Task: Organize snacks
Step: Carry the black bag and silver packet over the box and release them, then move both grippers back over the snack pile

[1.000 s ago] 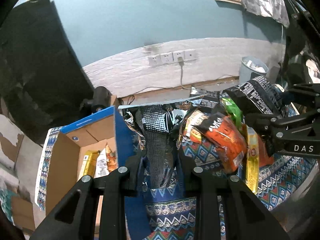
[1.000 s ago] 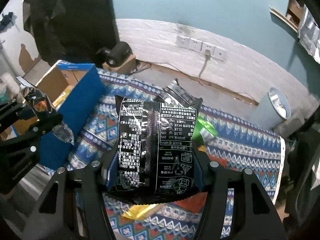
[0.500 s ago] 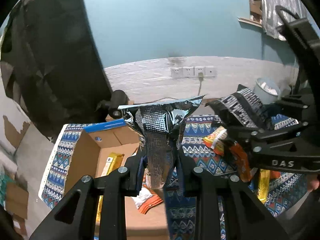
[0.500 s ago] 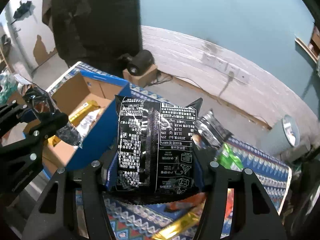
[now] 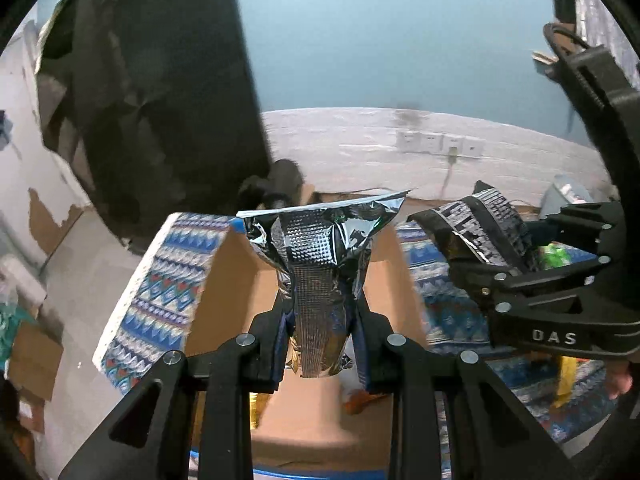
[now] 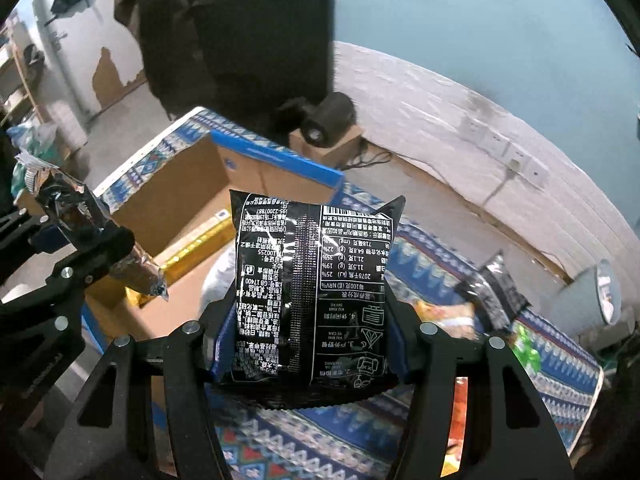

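In my left gripper (image 5: 322, 344) the fingers are pressed narrow on a crinkled silver foil snack pouch (image 5: 320, 276), pinched low on its body so the sealed top fans out above, toward twelve o'clock. In my right gripper (image 6: 310, 344) the fingers stand wider, clamped on both side edges of a flat black plastic snack packet with white print (image 6: 312, 292). That edge grip keeps the packet broad and upright; I judge it would drop in flat.

Both snacks hang above the open brown cardboard box with a blue outer skin (image 6: 276, 162), which sits on a bench covered by a blue patterned cloth (image 6: 532, 364). In the left wrist view the box floor lies directly under the silver pouch, so that one looks ready to let go. In the right wrist view the box lies at ten o'clock of the black packet, which seems to hang over the box's near right side.

A long gold wrapper (image 6: 200, 244) and a pale packet already lie inside. The floor between them is bare, so there is room. The blue rim at twelve o'clock is the edge to clear. More loose snacks wait on the cloth at three o'clock. My two grippers are near each other, so releasing one at a time seems safer.
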